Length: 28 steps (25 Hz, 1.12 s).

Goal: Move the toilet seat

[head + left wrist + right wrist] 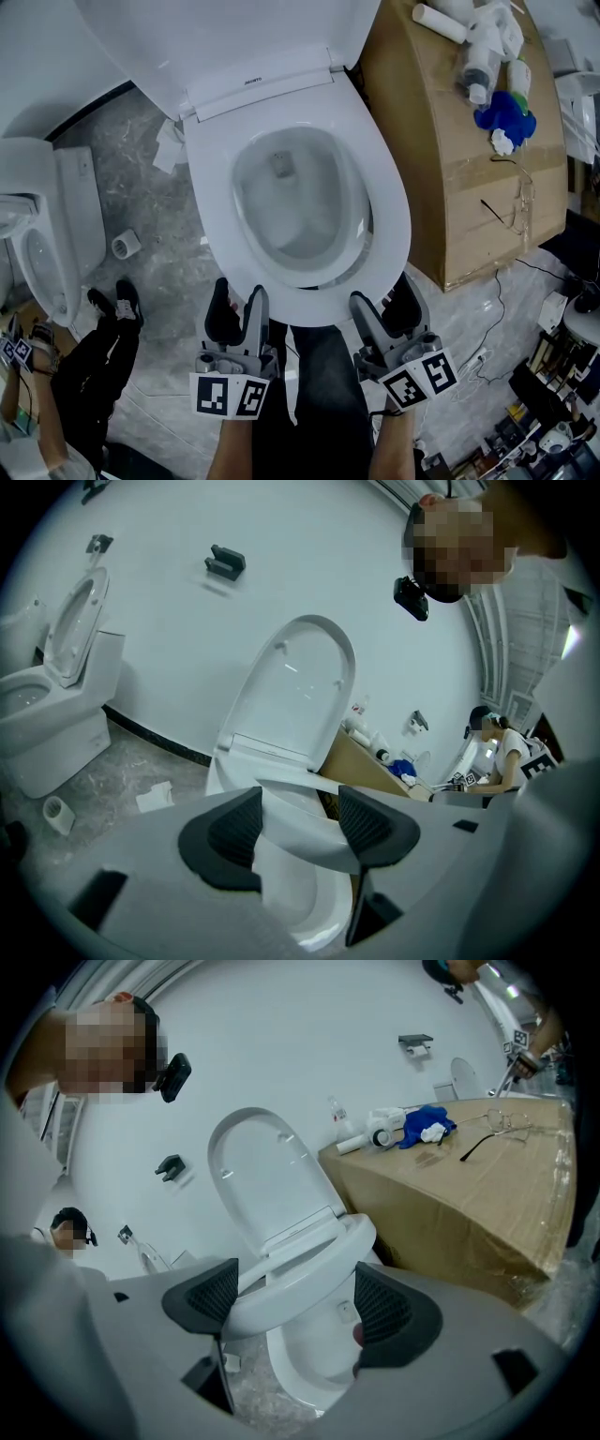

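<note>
the toilet seat (389,216) is found over the bowl (272,234), with its front edge raised a little clear of the bowl's rim. its long axis runs from the bowl's front back to the hinge, under the upright lid (225,37).

both claws are set at the bowl's front and pointed toward the hinge. the left gripper (237,292) is placed at the bowl's front-left and the right gripper (386,298) at its front-right, so neither is nearer than the other.

the left gripper's jaws are narrowed on the seat's front rim. the rim crosses the gap and seems to be touched by both pads, though how firmly it is pressed cannot be settled from so wide a view. the right gripper's jaws are spread wide, with the rim between them, met by one pad and apart from the other.

the coming move is judged to be a swing of the front edge up and back about the hinge, toward the lid. open room is seen above the bowl. a cardboard box (450,187) stands just beside the bowl's right, and a second toilet (56,216) well apart to the bowl's left. neither is judged to lie in that arc.
</note>
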{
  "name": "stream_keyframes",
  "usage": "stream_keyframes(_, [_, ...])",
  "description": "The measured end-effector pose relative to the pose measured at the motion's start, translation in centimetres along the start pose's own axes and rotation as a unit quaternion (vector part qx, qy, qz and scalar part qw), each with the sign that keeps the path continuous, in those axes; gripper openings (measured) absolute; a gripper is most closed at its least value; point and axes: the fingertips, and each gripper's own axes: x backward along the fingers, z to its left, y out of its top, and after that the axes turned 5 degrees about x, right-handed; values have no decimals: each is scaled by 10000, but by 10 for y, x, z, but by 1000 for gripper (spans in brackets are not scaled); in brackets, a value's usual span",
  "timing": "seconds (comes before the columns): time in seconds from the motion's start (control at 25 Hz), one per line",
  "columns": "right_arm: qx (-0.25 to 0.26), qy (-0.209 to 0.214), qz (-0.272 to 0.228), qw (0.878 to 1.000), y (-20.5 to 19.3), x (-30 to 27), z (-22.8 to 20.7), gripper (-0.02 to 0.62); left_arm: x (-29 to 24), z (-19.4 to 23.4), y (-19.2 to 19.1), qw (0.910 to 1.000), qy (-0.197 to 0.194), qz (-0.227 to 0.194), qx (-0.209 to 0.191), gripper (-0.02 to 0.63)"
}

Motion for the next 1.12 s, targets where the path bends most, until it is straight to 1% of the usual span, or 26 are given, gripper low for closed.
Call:
stream_keyframes(0.08, [-16, 0, -42, 10000, 4, 0, 2, 391, 1, -2, 6, 9999, 58, -73, -127, 251])
stream_keyframes(0.12, [-23, 4, -61, 10000, 7, 0, 3, 391, 1, -4, 9, 9996, 90, -103, -266, 235])
stream_keyframes(0.16, [-31, 8, -83, 10000, 9, 0, 4, 391, 1, -7, 11, 9989, 104, -116, -450, 178])
stream_keyframes(0.2, [-39, 11, -109, 9999, 11, 0, 5, 391, 0, -11, 14, 9978, 86, -111, -640, 75])
stream_keyframes(0.24, [-46, 13, -133, 9999, 13, -1, 5, 391, -1, -16, 15, 9967, 45, -102, -804, 52])
stream_keyframes(0.28, [-51, 13, -152, 9999, 15, -1, 6, 391, -3, -21, 17, 9955, 5, -99, -939, 43])
stream_keyframes(0.4, [-66, 23, -181, 9998, 19, 0, 9, 391, -4, -30, 22, 9919, -55, -162, -1256, 28])
stream_keyframes(0.52, [-82, 29, -227, 9997, 25, -1, 11, 391, -6, -43, 28, 9889, -189, -267, -1451, 26])
stream_keyframes(0.68, [-143, 27, -347, 9993, 35, -1, 15, 391, -8, -47, 39, 9887, -206, -359, -1442, 26])
stream_keyframes(0.88, [-233, 22, -581, 9980, 52, -3, 20, 393, -10, -53, 58, 9876, -202, -578, -1446, 26])
stream_keyframes(1.12, [-270, -21, -743, 9969, 61, -3, 23, 393, -12, -58, 69, 9852, -226, -617, -1584, 25])
